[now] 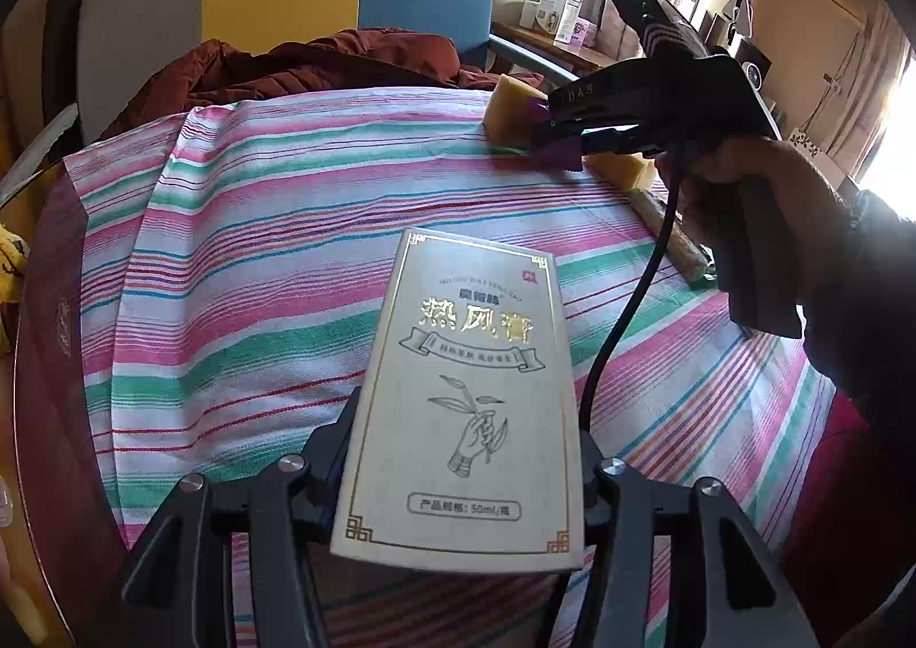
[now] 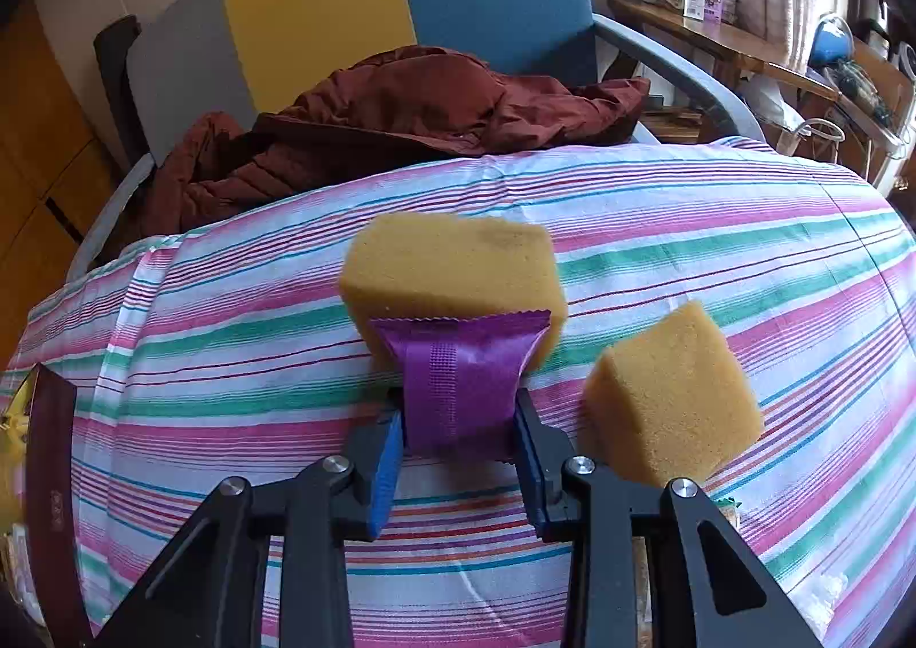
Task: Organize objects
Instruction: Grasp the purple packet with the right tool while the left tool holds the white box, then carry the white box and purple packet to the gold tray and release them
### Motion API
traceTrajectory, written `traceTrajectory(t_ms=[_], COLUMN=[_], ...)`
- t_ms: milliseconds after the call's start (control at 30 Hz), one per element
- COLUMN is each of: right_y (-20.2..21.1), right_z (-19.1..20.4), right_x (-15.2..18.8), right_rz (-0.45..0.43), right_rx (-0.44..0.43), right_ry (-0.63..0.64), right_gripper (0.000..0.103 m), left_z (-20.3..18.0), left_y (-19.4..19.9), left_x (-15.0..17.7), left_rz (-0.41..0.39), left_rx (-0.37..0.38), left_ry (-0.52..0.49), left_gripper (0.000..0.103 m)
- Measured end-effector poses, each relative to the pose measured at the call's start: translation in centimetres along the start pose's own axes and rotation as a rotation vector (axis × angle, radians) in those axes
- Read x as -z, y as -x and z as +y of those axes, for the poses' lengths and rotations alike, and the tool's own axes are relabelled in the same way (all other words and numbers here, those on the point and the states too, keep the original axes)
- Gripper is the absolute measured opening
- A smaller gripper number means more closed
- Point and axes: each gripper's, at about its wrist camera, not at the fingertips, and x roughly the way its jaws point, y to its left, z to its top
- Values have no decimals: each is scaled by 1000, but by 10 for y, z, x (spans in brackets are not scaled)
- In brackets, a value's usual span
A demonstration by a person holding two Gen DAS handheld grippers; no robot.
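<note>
My left gripper [image 1: 464, 476] is shut on a white ointment box [image 1: 464, 396] with gold Chinese lettering, held above the striped cloth. My right gripper [image 2: 458, 442] is shut on a purple snack packet [image 2: 458, 384]; it also shows in the left wrist view [image 1: 558, 133] at the far right of the table. The packet's front end touches a yellow sponge block [image 2: 452, 276]. A second yellow sponge block [image 2: 672, 402] lies just right of the right gripper.
A striped cloth [image 1: 257, 247] covers the round table. A dark red jacket [image 2: 395, 127] lies on the chair behind it. A wrapped bar [image 1: 672, 241] lies near the right hand. A dark red box [image 2: 51, 453] sits at the table's left edge.
</note>
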Motion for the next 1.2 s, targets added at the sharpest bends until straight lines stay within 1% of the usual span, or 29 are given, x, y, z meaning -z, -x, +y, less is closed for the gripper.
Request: traceTrajectory(t_ms=[167, 367, 600, 767, 900, 1200], right_y=[8, 16, 22, 26, 28, 27], right_z=[7, 16, 21, 26, 31, 48], right_x=[0, 3, 11, 19, 27, 51], right_rz=[-8, -12, -4, 10, 22, 81], right_rx=[-19, -49, -56, -54, -57, -38], right_ry=[30, 57, 68, 75, 87, 141], right_gripper=[36, 36, 36, 36, 36, 36], left_z=[-1, -8, -5, -1, 1, 3], left_y=[1, 3, 9, 18, 29, 67], left_x=[1, 3, 5, 9, 10, 4], left_rz=[1, 6, 22, 26, 13, -59], left_rx=[-16, -73, -90, -87, -76, -41], left_ry=[-4, -47, -39, -18, -8, 21], left_gripper=[54, 54, 54, 54, 54, 54])
